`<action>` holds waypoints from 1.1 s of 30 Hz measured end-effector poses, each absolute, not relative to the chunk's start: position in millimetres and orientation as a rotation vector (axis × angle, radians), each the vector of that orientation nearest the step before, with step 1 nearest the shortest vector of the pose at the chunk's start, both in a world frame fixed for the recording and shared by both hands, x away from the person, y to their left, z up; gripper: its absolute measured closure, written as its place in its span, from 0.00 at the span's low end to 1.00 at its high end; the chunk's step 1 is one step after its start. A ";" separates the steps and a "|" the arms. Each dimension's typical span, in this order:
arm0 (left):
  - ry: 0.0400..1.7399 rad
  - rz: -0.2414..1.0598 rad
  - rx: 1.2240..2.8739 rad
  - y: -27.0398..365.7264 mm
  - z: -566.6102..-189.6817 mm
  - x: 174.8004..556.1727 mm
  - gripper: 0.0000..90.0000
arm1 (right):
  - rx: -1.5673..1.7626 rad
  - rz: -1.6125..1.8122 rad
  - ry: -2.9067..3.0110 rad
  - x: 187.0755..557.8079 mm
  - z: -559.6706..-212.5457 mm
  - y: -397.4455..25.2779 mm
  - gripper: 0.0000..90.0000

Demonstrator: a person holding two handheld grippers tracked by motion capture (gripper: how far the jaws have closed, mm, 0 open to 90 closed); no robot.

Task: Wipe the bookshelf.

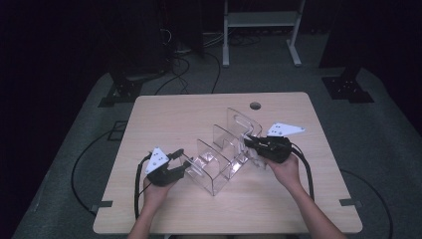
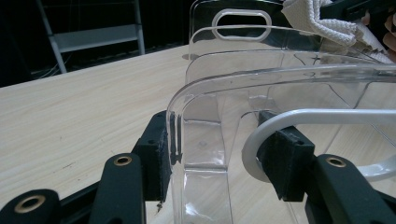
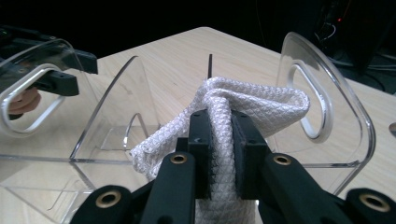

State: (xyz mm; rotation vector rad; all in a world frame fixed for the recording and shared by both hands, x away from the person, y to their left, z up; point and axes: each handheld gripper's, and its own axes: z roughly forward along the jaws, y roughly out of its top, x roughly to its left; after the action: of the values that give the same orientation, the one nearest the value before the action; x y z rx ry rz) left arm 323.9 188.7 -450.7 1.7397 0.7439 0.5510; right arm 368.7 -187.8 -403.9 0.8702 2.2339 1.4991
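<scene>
Though folded, cloth (image 3: 224, 121) inside right claw (image 3: 220, 154)

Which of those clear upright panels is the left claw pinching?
The end panel nearest the person's left hand; the left gripper straddles its edge, while the other panels stand free.

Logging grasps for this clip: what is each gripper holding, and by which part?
The right gripper pinches a white cloth at a bunched fold. The left gripper clamps the clear acrylic rack at its end panel.

rack dividers (image 1: 224, 144) block sideways passage | slots open above | far table (image 1: 174, 109) free
</scene>
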 end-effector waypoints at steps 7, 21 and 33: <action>0.778 0.574 1.742 188.3 -449.7 324.6 0.53 | 0.901 1.497 2.246 359.5 -402.8 -186.4 0.89; 0.743 0.547 1.744 190.1 -450.5 323.5 0.54 | 0.919 1.474 2.286 351.9 -392.9 -179.8 0.89; 0.738 0.556 1.750 189.4 -450.5 321.4 0.54 | 0.927 1.451 2.292 365.4 -392.0 -168.5 0.89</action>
State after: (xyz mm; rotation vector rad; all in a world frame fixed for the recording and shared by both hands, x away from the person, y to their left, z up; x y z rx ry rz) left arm 321.4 189.4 -450.5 1.7498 0.7380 0.5563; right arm 365.4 -168.5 -392.0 0.9274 2.2925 1.4510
